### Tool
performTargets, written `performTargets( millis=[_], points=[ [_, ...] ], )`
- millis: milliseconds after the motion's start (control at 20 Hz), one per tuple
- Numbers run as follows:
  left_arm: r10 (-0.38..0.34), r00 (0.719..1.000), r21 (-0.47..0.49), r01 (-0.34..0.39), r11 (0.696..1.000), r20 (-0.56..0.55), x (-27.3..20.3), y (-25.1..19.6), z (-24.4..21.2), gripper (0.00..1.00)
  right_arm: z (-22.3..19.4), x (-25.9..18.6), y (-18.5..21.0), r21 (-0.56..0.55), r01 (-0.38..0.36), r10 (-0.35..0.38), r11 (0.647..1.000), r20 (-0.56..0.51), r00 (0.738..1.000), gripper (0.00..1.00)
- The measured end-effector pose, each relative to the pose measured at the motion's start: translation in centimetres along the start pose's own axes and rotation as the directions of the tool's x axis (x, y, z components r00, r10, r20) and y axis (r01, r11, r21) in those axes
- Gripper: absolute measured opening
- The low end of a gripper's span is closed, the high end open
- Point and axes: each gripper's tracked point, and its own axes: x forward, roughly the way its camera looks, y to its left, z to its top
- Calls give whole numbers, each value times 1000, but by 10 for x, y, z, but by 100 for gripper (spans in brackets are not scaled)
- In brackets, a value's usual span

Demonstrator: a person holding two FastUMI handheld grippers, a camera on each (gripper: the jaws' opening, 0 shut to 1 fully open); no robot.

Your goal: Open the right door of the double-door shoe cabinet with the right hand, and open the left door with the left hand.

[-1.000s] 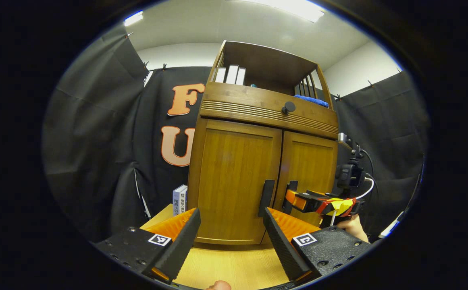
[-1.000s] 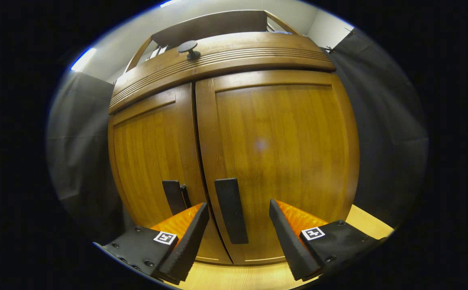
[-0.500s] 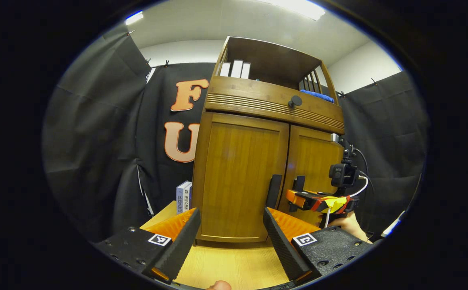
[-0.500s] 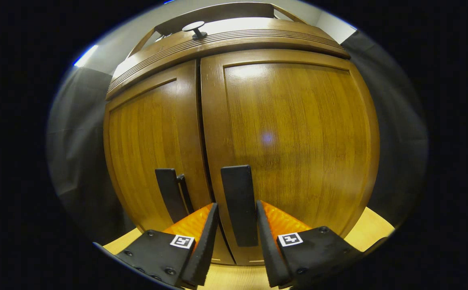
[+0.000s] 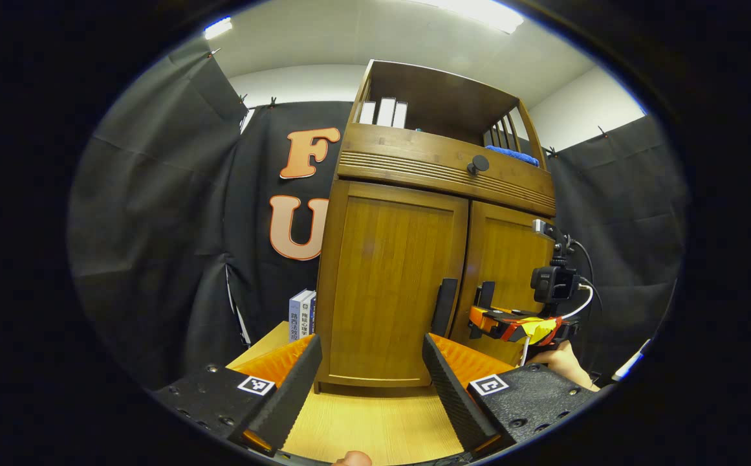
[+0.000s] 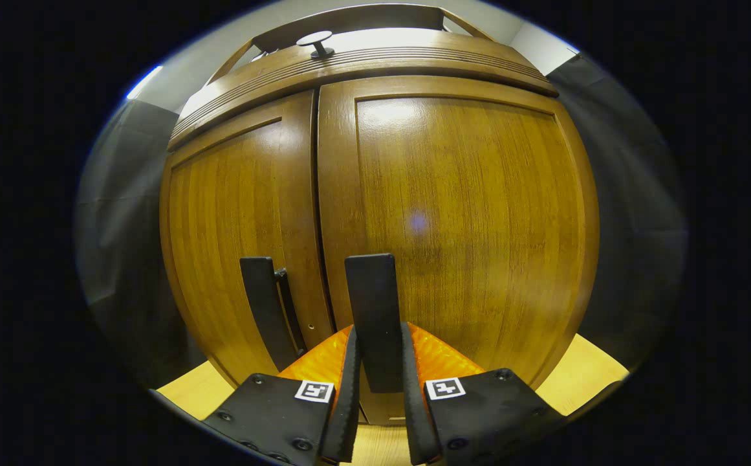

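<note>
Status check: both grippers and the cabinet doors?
Right gripper shut on the right door's flat black handle. Left gripper open, short of the brown wooden shoe cabinet. Both doors closed. Nothing in the way.

1. In the right gripper view, the lower end of the right door's handle [image 6: 374, 310] is hidden between the right gripper's [image 6: 378, 388] fingers at the bottom centre.
2. There, the shoe cabinet's [image 6: 466, 207] bottom edge is covered by those fingers.
3. In the left gripper view, the books' [image 5: 301, 312] spine print, lower left of centre, is too small to tell.
4. At the lower right, the hand [image 5: 559, 357] is partly hidden behind the left gripper [image 5: 370, 382].
</note>
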Motion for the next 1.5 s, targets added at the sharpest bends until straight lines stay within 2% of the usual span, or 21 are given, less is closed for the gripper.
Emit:
performTargets(
  millis=[100,150,200,300,400,500,650,700,750,850,900,1050,1150,1200,1350,1500],
  points=[
    [12,1000,-1,-12,1000,0,-6,4,-1,95,-3,-4,0,0,3,-3,1000,-2,1000,35],
    [15,1000,-6,-15,1000,-1,-8,5,-1,95,-3,-9,-1,-5,5,-5,1000,-5,1000,39],
    [16,1000,-14,-16,1000,-3,-10,6,-2,92,-2,-13,-2,-5,9,-9,1000,-5,1000,31],
    [19,1000,-31,-20,999,-9,-14,8,-3,92,-3,-22,-4,-23,16,-16,1000,-3,1000,39],
    [24,1000,-38,-24,999,-10,-19,9,-3,94,-4,-34,-7,-38,13,-12,999,5,1000,39],
    [23,1000,-30,-23,999,-3,-24,8,-2,94,-5,-46,-11,-28,2,-2,1000,8,1000,31],
    [23,1000,-19,-23,1000,2,-32,8,-2,95,-6,-62,-14,17,-20,19,1000,16,1000,38],
    [21,1000,-17,-21,1000,0,-35,6,-2,92,-7,-67,-16,13,-21,21,1000,18,1000,35],
    [20,1000,-15,-20,1000,0,-37,6,-2,94,-6,-70,-17,6,-20,20,1000,21,1000,39],
    [20,1000,-14,-20,1000,6,-41,5,2,94,-6,-81,-23,-14,-20,20,1000,25,999,35],
    [19,1000,-13,-19,1000,10,-44,4,2,94,-6,-87,-26,-16,-22,22,1000,28,999,39],
    [13,1000,-12,-13,1000,14,-49,0,4,92,-6,-106,-33,-12,-41,42,999,31,999,29],
    [0,1000,-16,0,1000,14,-51,-6,4,94,-6,-115,-40,-16,-44,44,999,35,998,24],
    [-6,1000,-18,7,1000,13,-52,-9,4,92,-6,-119,-43,-20,-40,41,999,35,999,27],
    [-16,1000,-24,16,1000,9,-54,-14,3,94,-5,-140,-56,-34,-27,28,999,43,999,29],
    [-29,1000,-28,29,999,7,-57,-21,2,95,-4,-157,-70,-26,-20,22,999,45,999,26]
  ],
)
